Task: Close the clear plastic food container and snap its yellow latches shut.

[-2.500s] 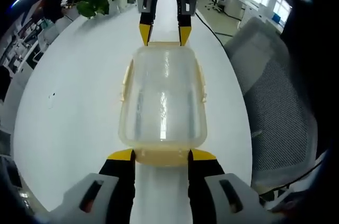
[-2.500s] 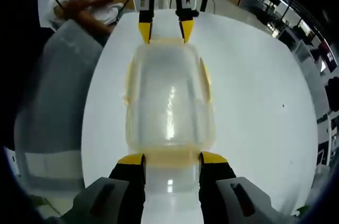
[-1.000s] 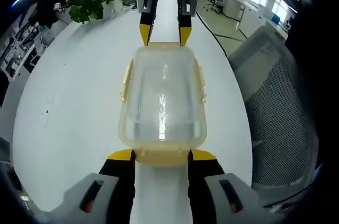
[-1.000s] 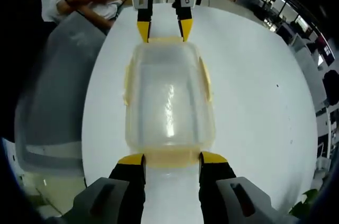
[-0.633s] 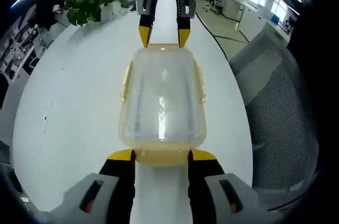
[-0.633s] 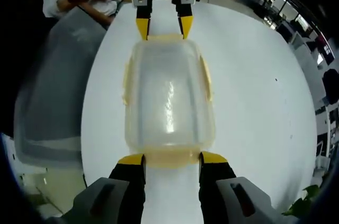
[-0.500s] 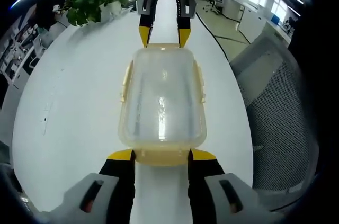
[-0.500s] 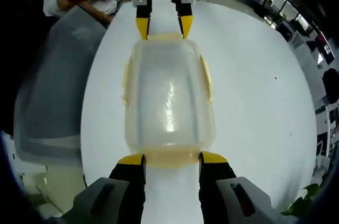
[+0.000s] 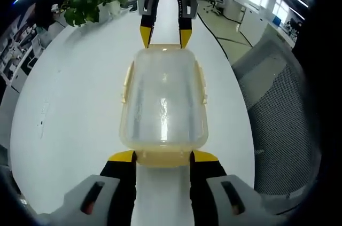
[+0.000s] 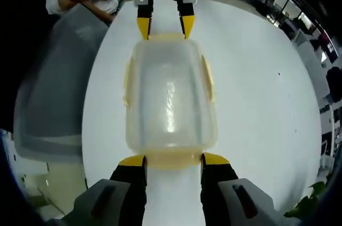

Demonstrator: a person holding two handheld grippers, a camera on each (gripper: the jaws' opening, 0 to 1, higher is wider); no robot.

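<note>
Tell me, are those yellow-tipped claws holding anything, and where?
Both grippers meet the clear plastic food container at its short ends: the left gripper at one end's yellow latch, the right gripper at the opposite one. Whether they actually clamp cannot be told.

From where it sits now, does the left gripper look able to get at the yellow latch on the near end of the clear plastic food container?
Probably yes. The left gripper has its open jaws either side of the yellow latch at the clear plastic food container's near end, with nothing between them.
</note>
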